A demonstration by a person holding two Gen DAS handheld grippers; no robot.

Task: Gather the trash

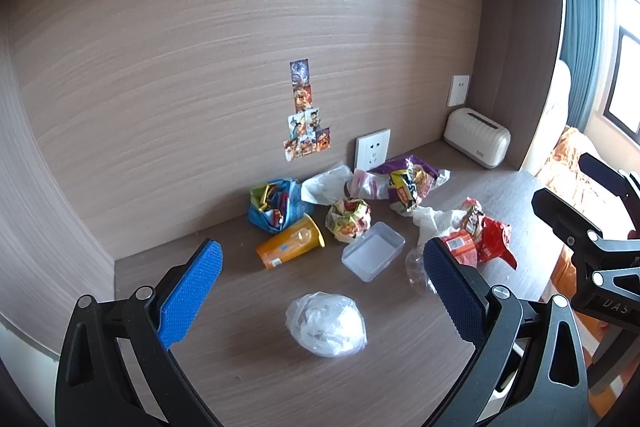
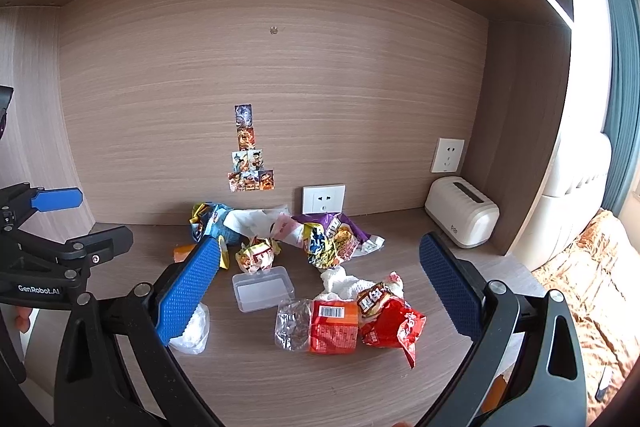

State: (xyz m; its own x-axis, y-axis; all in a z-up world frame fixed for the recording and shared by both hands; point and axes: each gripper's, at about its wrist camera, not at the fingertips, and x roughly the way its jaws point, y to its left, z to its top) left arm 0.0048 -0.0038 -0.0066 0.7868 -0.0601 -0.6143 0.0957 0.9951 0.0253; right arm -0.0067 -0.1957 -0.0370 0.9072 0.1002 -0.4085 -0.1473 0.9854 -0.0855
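Left claw (image 1: 322, 285) and right claw (image 2: 320, 281) both hang spread and empty above the surface (image 1: 248, 379). We judge collection unstarted: the white bag (image 1: 326, 323) lies directly beneath the left claw, wrappers (image 2: 384, 315) beneath the right; next, descend and pinch.

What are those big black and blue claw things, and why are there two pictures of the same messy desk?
They are tongs, one in each of a person's hands, each with a small camera looking along its two fingers. One picture comes from the left tongs, the other from the right tongs. Both are open and hold nothing. On the wooden desk lies trash: an orange cup on its side, a clear plastic box, a white bag bundle, red wrappers and crumpled snack bags. A cream toaster-like box sits in the corner.
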